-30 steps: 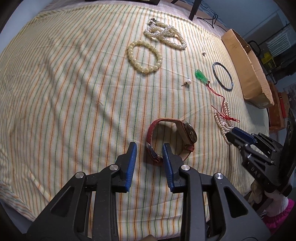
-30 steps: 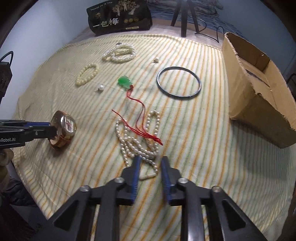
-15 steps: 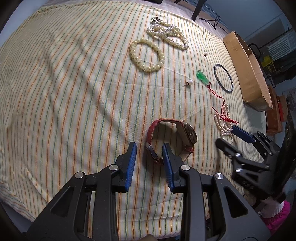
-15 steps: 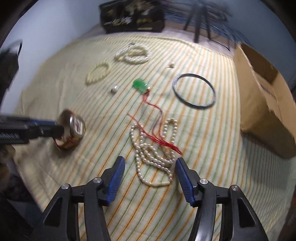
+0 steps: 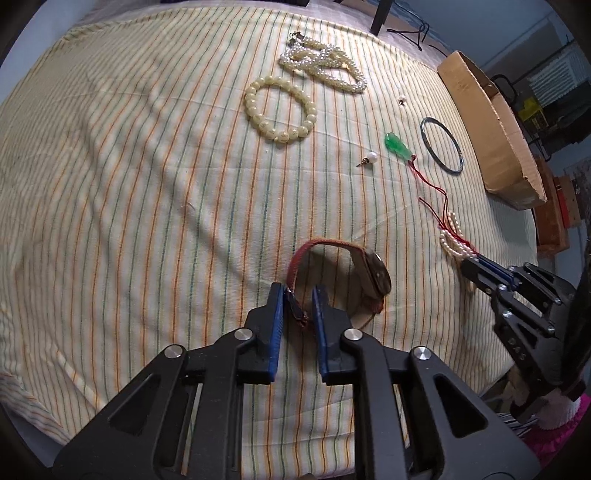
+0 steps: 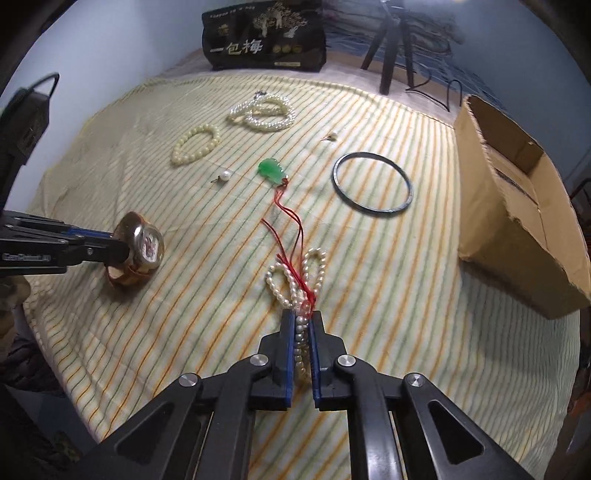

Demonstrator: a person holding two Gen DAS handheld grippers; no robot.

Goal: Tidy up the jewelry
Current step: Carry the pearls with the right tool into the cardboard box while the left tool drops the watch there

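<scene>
So the table (image 6: 424, 295) is covered in a yellow cloth (image 5: 129, 184) with thin orange and green stripes, a bit wrinkled, pale blue wall behind it. At the far edge sits a black bag (image 6: 264, 35) with white Chinese lettering, tripod legs (image 6: 391, 48) next to it, and an open cardboard box (image 6: 517, 206) on the right side. Jewelry is scattered all over: a pile of pearl strands (image 6: 264, 112) at the back, a cream bead bracelet (image 6: 195, 143), two loose pearl earrings (image 6: 224, 176) (image 6: 331, 137), a dark bangle (image 6: 372, 182) and a green pendant (image 6: 271, 170) on a red cord. The left claw (image 5: 298, 295) straddles the strap of a watch (image 5: 373, 275) standing on edge, strap touching the left pad, small gap at the other, so not quite clamped. The right claw (image 6: 303, 325) is pinched shut on a pearl necklace (image 6: 295, 280), the rest of it looped on the cloth just ahead with the red cord tangled across it.
</scene>
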